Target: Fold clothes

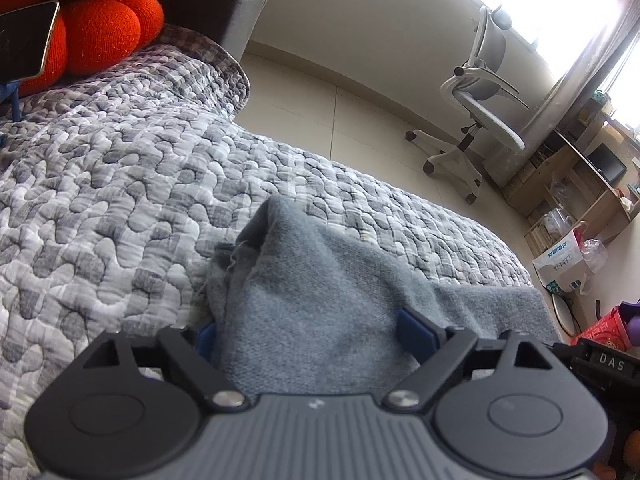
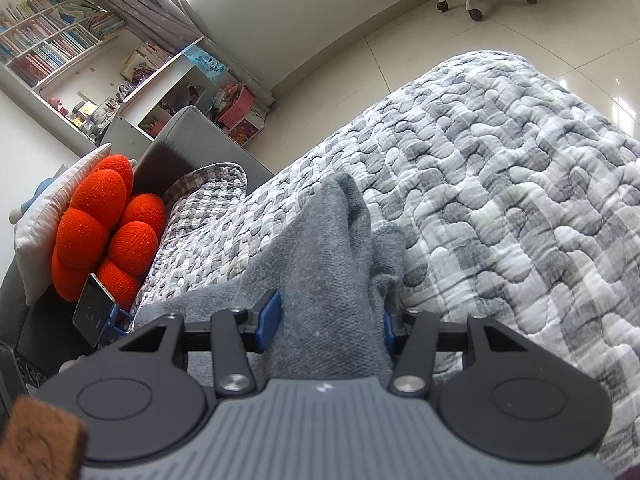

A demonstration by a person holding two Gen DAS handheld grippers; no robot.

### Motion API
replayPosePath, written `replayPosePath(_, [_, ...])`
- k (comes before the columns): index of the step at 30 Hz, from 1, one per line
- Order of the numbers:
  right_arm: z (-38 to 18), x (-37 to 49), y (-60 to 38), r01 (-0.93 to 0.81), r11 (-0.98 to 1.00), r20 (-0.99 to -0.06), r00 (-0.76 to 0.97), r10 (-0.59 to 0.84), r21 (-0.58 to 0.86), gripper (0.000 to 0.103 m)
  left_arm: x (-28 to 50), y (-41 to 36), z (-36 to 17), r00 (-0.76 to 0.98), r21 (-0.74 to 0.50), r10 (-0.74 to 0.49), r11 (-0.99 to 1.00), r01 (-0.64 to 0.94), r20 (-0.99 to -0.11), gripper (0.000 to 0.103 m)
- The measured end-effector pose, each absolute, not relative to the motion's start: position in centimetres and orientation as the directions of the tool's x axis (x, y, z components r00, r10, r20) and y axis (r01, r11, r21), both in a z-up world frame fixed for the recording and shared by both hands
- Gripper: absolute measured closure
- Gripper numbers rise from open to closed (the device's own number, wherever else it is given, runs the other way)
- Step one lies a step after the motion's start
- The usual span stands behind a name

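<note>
A grey knit garment (image 1: 320, 292) lies on the grey patterned quilt (image 1: 100, 184). My left gripper (image 1: 310, 330) has its blue fingers on both sides of a raised fold of the garment, which drapes over them and hides the tips. In the right wrist view the same garment (image 2: 324, 264) bunches up between the blue fingers of my right gripper (image 2: 328, 320). Both grippers hold the cloth lifted a little above the quilt (image 2: 500, 200).
An orange knotted cushion (image 1: 92, 28) and a phone (image 1: 24, 44) sit at the sofa end; they also show in the right wrist view (image 2: 104, 232). A grey armrest (image 2: 188, 148), an office chair (image 1: 476, 108), shelves (image 2: 60, 48) and tiled floor surround the bed.
</note>
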State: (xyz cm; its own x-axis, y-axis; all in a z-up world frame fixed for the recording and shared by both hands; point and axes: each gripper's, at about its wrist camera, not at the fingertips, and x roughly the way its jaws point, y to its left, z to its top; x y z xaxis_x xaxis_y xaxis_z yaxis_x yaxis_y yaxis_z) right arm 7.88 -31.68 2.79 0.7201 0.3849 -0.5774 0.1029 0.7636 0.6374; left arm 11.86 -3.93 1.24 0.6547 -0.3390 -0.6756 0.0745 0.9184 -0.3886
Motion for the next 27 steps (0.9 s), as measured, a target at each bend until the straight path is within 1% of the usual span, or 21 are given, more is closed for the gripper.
replayPosePath(6, [2.8,8.0,-31.7,0.109,0.755,-0.577,0.717,0.391,0.646,0.05,11.9,-4.5,1.2,0.651,-0.376,-0.343,0.922,0.094,-0.678,0.004])
replayPosePath(12, [2.7,7.7,-31.7,0.106,0.763,-0.578,0.722,0.382,0.637,0.053,11.9,-4.0,1.1,0.668,-0.428,-0.349,0.902,0.051,-0.657,0.003])
replayPosePath(15, [2.7,7.6,-31.6,0.107,0.765,-0.577,0.724,0.378,0.635,0.054,11.8,-3.9,1.0,0.673,-0.443,-0.354,0.895,0.044,-0.649,0.003])
replayPosePath(18, [2.7,7.6,-31.7,0.111,0.762,-0.575,0.727,0.375,0.637,0.055,11.7,-4.2,1.0,0.677,-0.428,-0.345,0.903,0.05,-0.65,0.004])
replayPosePath(24, [2.6,7.5,-31.7,0.113,0.754,-0.567,0.732,0.378,0.648,0.057,11.6,-5.2,1.2,0.684,-0.322,-0.284,0.944,0.076,-0.672,0.013])
replayPosePath(26, [2.5,7.4,-31.9,0.113,0.751,-0.567,0.73,0.382,0.651,0.057,11.8,-4.9,1.2,0.674,-0.322,-0.29,0.943,0.082,-0.679,0.014])
replayPosePath(27, [2.6,7.4,-31.9,0.11,0.753,-0.567,0.73,0.382,0.649,0.057,11.9,-4.7,1.3,0.671,-0.327,-0.295,0.941,0.082,-0.68,0.016])
